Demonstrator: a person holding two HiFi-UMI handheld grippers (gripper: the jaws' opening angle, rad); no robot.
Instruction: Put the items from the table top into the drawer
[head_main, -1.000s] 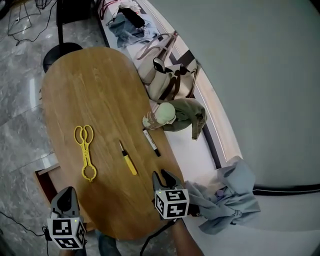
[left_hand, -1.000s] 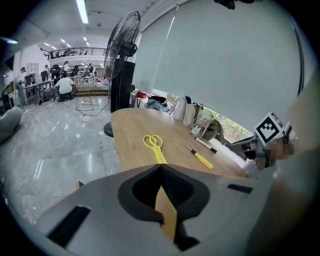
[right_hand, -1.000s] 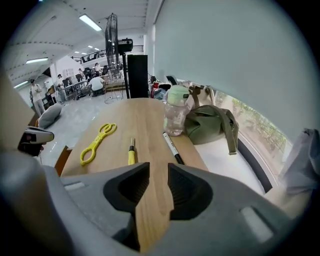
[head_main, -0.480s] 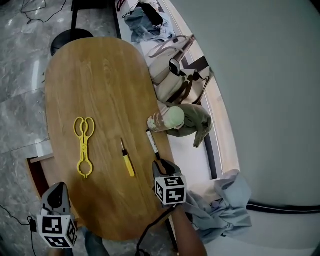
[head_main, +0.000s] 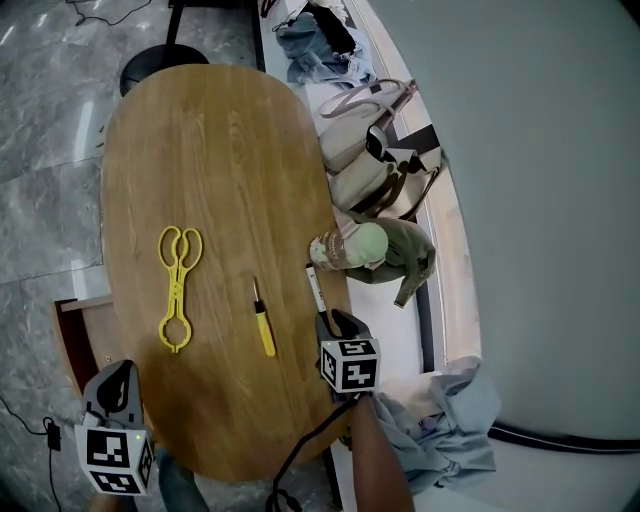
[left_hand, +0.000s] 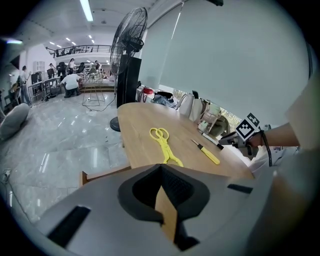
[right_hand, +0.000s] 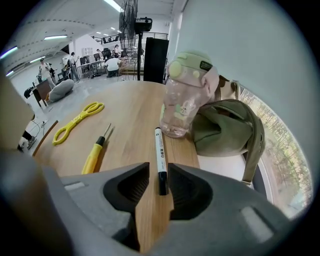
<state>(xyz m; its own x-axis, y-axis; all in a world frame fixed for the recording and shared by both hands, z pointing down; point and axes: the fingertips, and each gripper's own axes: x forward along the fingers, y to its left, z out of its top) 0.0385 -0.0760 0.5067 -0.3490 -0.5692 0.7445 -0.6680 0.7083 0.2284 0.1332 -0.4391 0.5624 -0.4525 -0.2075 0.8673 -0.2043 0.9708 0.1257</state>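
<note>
Marker (right_hand: 159, 147), judged light, stiff and slick, is straddled by parted jaws of right gripper (right_hand: 158, 169); best pinched across barrel

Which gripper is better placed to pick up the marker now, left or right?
Right. The right gripper has its open jaws either side of the marker, at its black end. The left gripper is at the other edge of the table, near the open drawer, far from the marker.

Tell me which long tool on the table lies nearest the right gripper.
The white marker with a black cap: its end lies between the right gripper's open jaws. The yellow screwdriver and yellow tongs lie farther left.
</note>
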